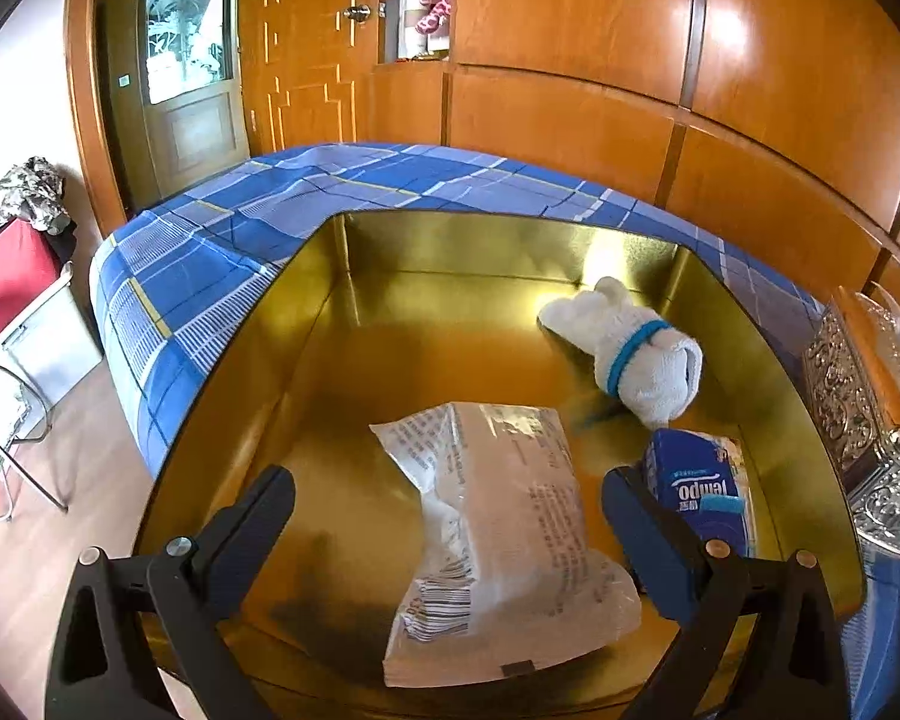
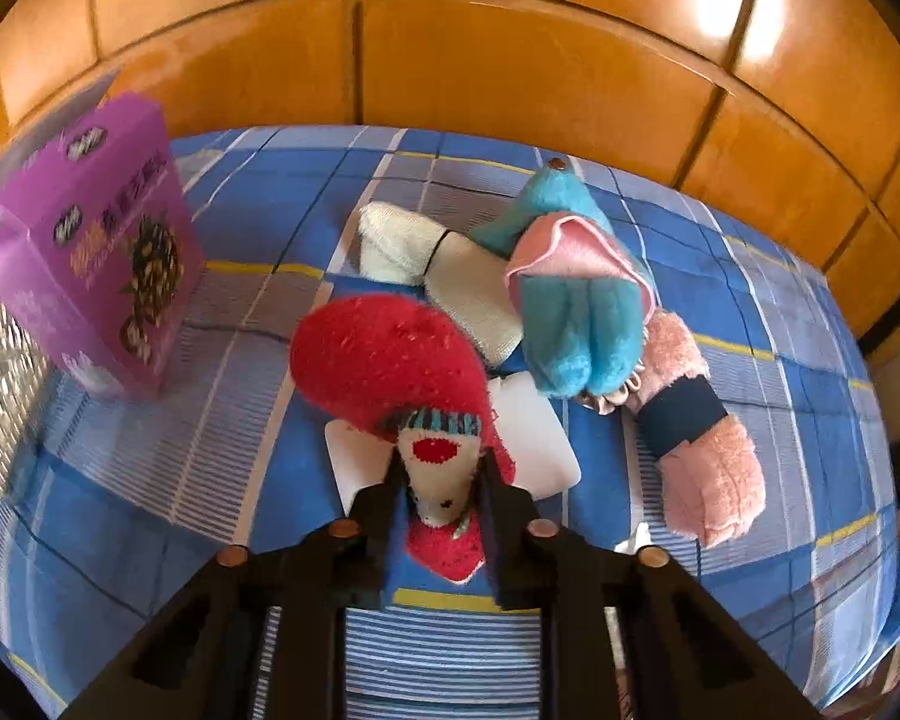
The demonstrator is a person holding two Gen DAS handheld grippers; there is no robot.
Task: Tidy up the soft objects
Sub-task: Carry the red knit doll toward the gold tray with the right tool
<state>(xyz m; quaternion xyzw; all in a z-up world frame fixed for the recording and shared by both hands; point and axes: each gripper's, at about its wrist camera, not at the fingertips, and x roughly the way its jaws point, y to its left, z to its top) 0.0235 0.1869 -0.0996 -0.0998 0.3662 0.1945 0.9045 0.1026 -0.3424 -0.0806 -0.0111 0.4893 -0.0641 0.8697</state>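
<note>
In the left wrist view a gold tin box [image 1: 306, 312] sits on the blue plaid bed. It holds a white plastic tissue pack [image 1: 504, 534], a blue Tempo tissue packet [image 1: 699, 480] and a rolled white towel with a blue band [image 1: 636, 348]. My left gripper [image 1: 450, 498] is open above the white pack, not touching it. In the right wrist view my right gripper [image 2: 441, 480] is shut on a fuzzy red sock [image 2: 390, 360], held above the bed. Behind it lie a rolled white cloth [image 2: 444, 264], a blue and pink rolled cloth [image 2: 576, 300] and a fluffy pink roll [image 2: 702, 444].
A purple carton [image 2: 90, 240] and a silver ornate box [image 2: 0, 372] stand at the left of the bed [image 2: 240, 312]. The ornate box also shows in the left wrist view [image 1: 858, 420], right of the tin. Wooden wardrobe panels [image 2: 510, 60] run behind the bed. White cards [image 2: 546, 444] lie under the sock.
</note>
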